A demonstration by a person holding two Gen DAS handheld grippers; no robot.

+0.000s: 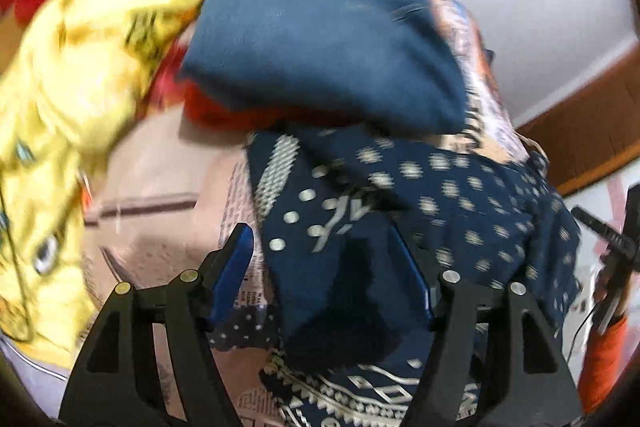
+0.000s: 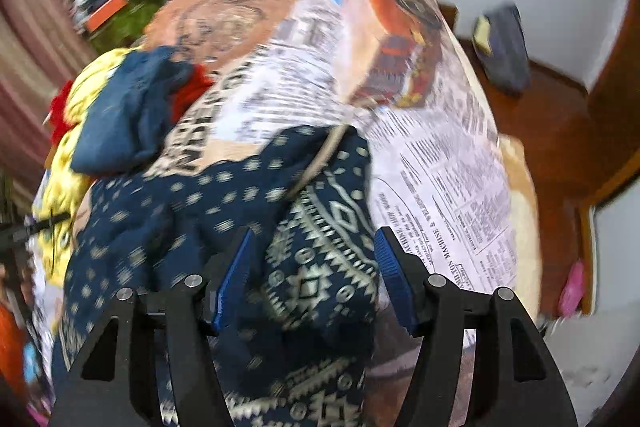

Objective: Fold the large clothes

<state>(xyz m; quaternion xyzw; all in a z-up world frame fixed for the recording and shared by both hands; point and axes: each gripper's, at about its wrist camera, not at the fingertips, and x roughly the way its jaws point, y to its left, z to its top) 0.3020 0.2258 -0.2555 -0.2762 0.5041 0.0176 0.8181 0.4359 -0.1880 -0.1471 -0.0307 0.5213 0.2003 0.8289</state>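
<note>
navy garment bunched between two spread grippers on a newsprint bedcover

the left gripper (image 1: 324, 267) stands spread wide, its blue pads (image 1: 234, 267) apart, with a dark fold of the navy patterned garment (image 1: 440, 195) lying loose between them; whether either pad touches the cloth cannot be told through the blur. the right gripper (image 2: 316, 271) is likewise released, the garment's (image 2: 224, 211) white geometric border heaped in the gap between its blue pads (image 2: 390, 275). the garment lies crumpled at the near edge of the newsprint-patterned bedcover (image 2: 440, 167). from the right wrist view, a plain blue cloth (image 2: 124, 115) sits at ten o'clock of the garment, resting against a yellow printed fabric (image 2: 72, 183) and a scrap of red cloth (image 2: 188, 91). in the left wrist view the blue cloth (image 1: 320, 35) looms at twelve o'clock above the garment, the yellow fabric (image 1: 76, 75) at nine o'clock.
</note>
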